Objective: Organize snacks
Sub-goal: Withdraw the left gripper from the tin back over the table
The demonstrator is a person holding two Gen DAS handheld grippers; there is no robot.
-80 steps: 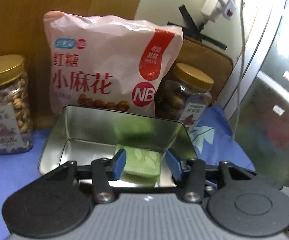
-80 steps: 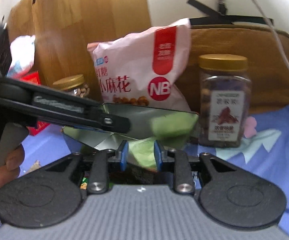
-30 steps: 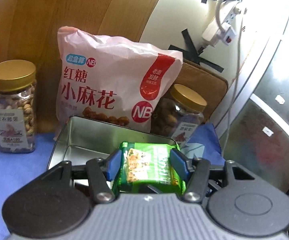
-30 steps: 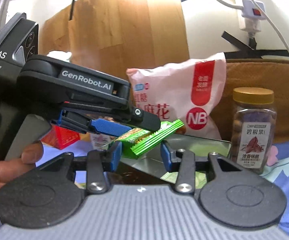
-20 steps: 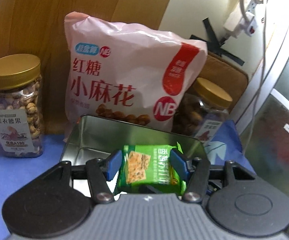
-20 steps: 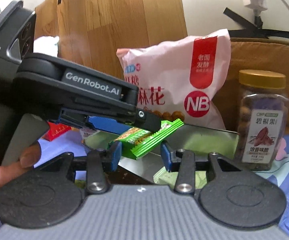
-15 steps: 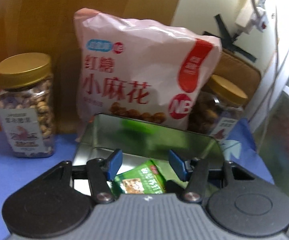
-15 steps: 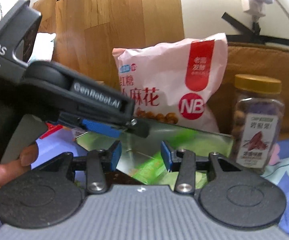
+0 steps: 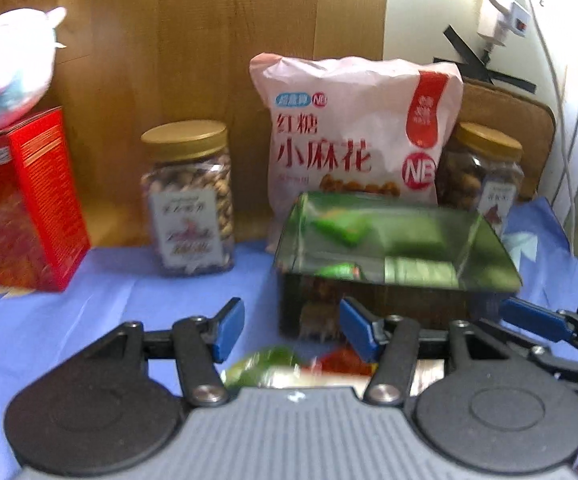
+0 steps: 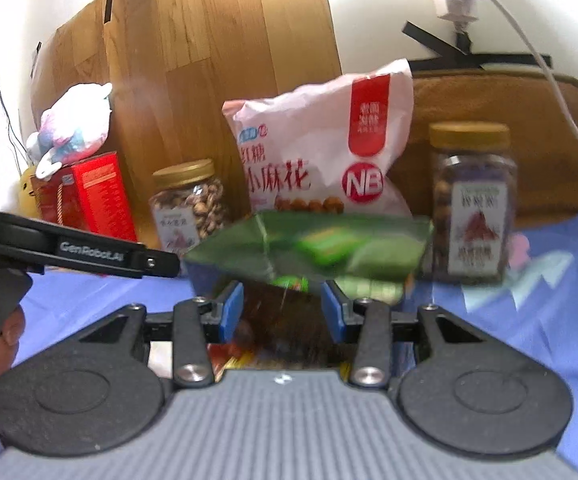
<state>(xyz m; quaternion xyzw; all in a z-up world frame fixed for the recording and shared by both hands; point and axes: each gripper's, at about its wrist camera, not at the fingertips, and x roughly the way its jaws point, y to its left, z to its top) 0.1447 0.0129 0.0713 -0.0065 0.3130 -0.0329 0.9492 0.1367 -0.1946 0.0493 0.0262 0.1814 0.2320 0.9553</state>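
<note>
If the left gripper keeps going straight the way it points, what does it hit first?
Probably the near left corner of the metal tin, just beyond the open left gripper; depth is blurred, so it may slip past onto the blue cloth.

Green snack packets (image 9: 339, 231) lie inside the open metal tin (image 9: 393, 304) on blue cloth.

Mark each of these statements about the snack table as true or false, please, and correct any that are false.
1. Green snack packets lie inside the metal tin. True.
2. The left gripper is clamped on a green packet. False: its jaws stand apart with nothing between them.
3. Both nut jars have gold lids. True.
4. The pink snack bag lies flat on the blue cloth. False: it stands upright behind the tin.
5. The red box stands right of the tin. False: it stands at the left.
</note>
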